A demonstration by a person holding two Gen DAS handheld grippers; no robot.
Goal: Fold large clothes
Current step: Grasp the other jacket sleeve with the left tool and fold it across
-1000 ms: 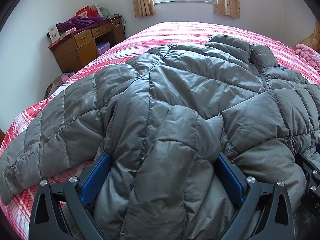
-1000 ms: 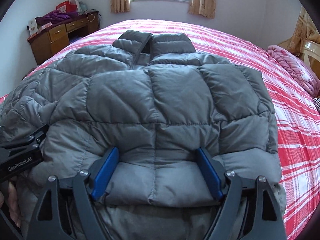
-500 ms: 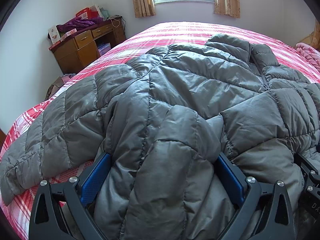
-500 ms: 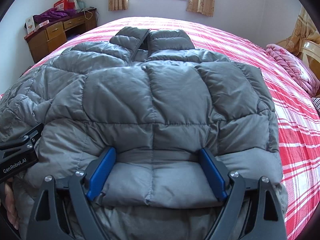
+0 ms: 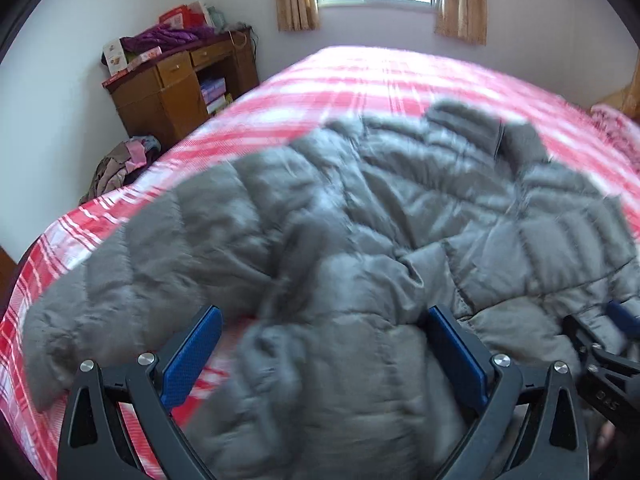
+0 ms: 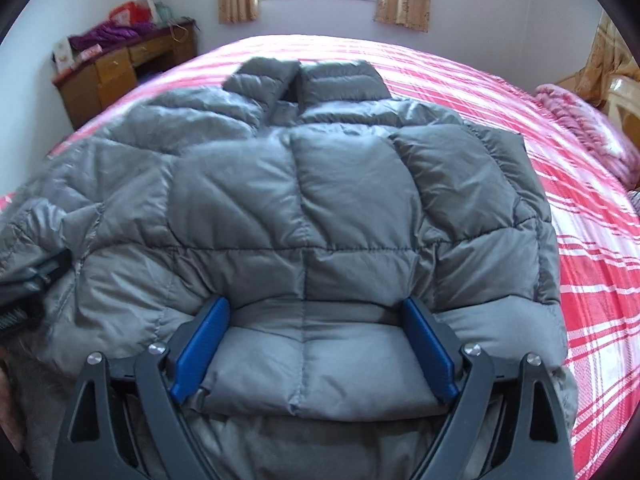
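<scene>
A large grey quilted down jacket [image 6: 320, 200] lies front-up on the bed, collar toward the window. It also fills the left wrist view [image 5: 400, 220], which is blurred. My left gripper [image 5: 324, 344] is open, its blue pads [image 5: 192, 356] wide apart around the bunched hem on the jacket's left side. My right gripper [image 6: 316, 340] is open too, its blue pads [image 6: 428, 352] astride the hem on the right side. The left sleeve [image 5: 120, 280] trails toward the bed's near left corner. Each gripper shows at the edge of the other's view.
The bed has a red and white plaid sheet [image 6: 580, 240]. A wooden desk [image 5: 180, 88] with boxes and purple cloth stands by the left wall, clothes [image 5: 120, 164] heaped on the floor beside it. A pink blanket [image 6: 580, 128] lies at the bed's right edge.
Both grippers have pulled back and up from the jacket; more of the bed shows beyond it. The left view is now blurred with motion. The jaws stay wide apart.
</scene>
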